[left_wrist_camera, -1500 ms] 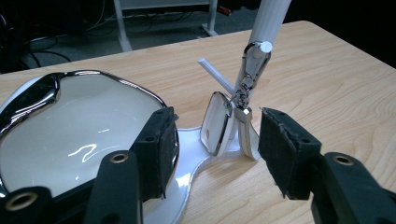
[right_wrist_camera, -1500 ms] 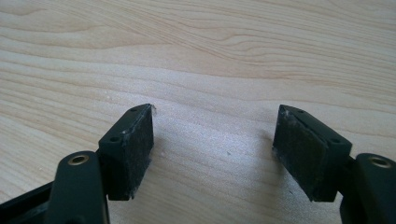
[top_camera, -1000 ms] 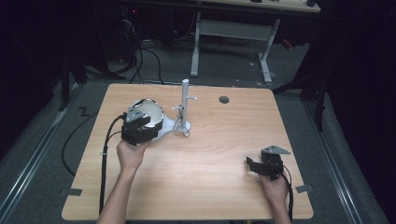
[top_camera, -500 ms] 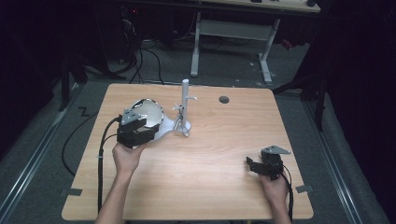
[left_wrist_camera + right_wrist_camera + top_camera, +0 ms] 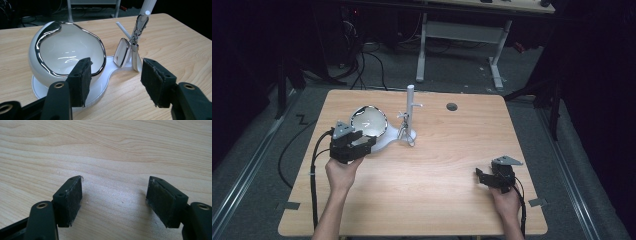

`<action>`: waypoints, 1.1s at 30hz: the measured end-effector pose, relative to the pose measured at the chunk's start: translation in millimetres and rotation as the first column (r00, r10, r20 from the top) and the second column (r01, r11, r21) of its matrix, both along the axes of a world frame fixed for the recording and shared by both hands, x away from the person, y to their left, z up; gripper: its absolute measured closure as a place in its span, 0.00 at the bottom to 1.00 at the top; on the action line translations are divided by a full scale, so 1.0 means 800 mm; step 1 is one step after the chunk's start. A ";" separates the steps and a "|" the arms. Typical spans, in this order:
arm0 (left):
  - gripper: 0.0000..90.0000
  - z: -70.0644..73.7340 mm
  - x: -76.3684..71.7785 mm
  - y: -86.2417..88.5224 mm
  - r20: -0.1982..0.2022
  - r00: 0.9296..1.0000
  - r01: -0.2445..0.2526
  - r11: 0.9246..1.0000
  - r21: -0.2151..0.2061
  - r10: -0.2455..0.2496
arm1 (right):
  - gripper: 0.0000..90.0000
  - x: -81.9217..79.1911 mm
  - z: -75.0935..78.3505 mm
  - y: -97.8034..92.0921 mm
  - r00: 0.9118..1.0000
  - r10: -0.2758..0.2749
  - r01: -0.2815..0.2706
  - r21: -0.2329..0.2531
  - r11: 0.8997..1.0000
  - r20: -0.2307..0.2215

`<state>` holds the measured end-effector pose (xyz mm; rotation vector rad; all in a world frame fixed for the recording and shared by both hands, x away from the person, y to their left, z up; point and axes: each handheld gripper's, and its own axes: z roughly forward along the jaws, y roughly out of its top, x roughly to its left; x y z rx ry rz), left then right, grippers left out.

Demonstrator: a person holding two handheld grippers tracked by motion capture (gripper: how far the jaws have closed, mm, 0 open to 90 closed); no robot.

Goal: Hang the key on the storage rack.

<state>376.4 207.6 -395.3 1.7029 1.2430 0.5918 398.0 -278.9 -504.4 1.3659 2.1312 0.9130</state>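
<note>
Left gripper (image 5: 113, 80), jaws spread, hovers just before the white bowl (image 5: 67, 50); right gripper (image 5: 113, 200), jaws spread, over bare tabletop (image 5: 112, 150).

Bare table (image 5: 447, 170) lies open between the left tool (image 5: 354, 145) and right tool (image 5: 482, 179), while the white bowl (image 5: 368, 121) and the upright stand (image 5: 410, 112) with hanging keys (image 5: 130, 51) crowd the left tool's front.
</note>
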 end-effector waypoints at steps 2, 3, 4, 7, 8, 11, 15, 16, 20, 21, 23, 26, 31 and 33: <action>0.46 0.000 -0.002 0.001 0.003 1.000 -0.002 1.000 -0.003 0.002 | 0.32 0.000 0.000 0.000 1.000 0.000 0.000 0.000 1.000 0.000; 0.46 0.000 -0.003 0.002 0.003 1.000 -0.002 1.000 -0.005 0.002 | 0.32 0.000 0.000 0.000 1.000 0.000 0.000 0.000 1.000 0.000; 0.46 0.000 -0.004 0.002 0.002 1.000 -0.001 1.000 -0.005 0.001 | 0.32 0.000 0.000 0.000 1.000 0.000 0.000 0.000 1.000 0.000; 0.46 -0.001 -0.007 0.004 0.001 1.000 -0.005 1.000 -0.001 0.005 | 0.32 0.000 0.000 0.000 1.000 0.000 0.000 0.000 1.000 0.000; 0.46 -0.002 -0.008 0.005 0.001 1.000 -0.007 1.000 -0.006 0.007 | 0.32 0.000 0.000 0.000 1.000 0.000 0.000 0.000 1.000 0.000; 0.46 -0.004 -0.013 0.007 0.002 1.000 -0.014 1.000 -0.015 0.014 | 0.32 0.000 0.000 0.000 1.000 0.000 0.000 0.000 1.000 0.000; 0.46 -0.007 -0.018 0.011 0.000 1.000 -0.019 1.000 -0.022 0.019 | 0.32 0.000 0.000 0.000 1.000 0.000 0.000 0.000 1.000 0.000; 0.46 -0.007 -0.019 0.012 -0.001 1.000 -0.020 1.000 -0.022 0.019 | 0.32 0.000 0.000 0.000 1.000 0.000 0.000 0.000 1.000 0.000; 0.46 -0.010 -0.024 0.017 -0.001 1.000 -0.030 0.999 -0.026 0.030 | 0.32 0.000 0.000 0.000 1.000 0.000 0.000 0.000 1.000 0.000; 0.46 -0.012 -0.025 0.018 -0.002 0.999 -0.033 0.999 -0.028 0.033 | 0.32 0.000 0.000 0.000 1.000 0.000 0.000 0.000 1.000 0.000; 0.46 -0.014 -0.027 0.020 -0.005 0.999 -0.036 0.999 -0.032 0.036 | 0.32 0.000 0.000 0.000 1.000 0.000 0.000 0.000 1.000 0.000; 0.46 -0.015 -0.030 0.021 -0.009 0.999 -0.036 0.999 -0.028 0.036 | 0.32 0.000 0.000 0.000 1.000 0.000 0.000 0.000 1.000 0.000; 0.46 -0.017 -0.034 0.022 -0.008 0.999 -0.040 0.999 -0.035 0.040 | 0.32 0.000 0.000 0.000 1.000 0.000 0.000 0.000 1.000 0.000; 0.46 -0.019 -0.036 0.023 -0.009 0.999 -0.041 0.999 -0.036 0.040 | 0.32 0.000 0.000 0.000 1.000 0.000 0.000 0.000 1.000 0.000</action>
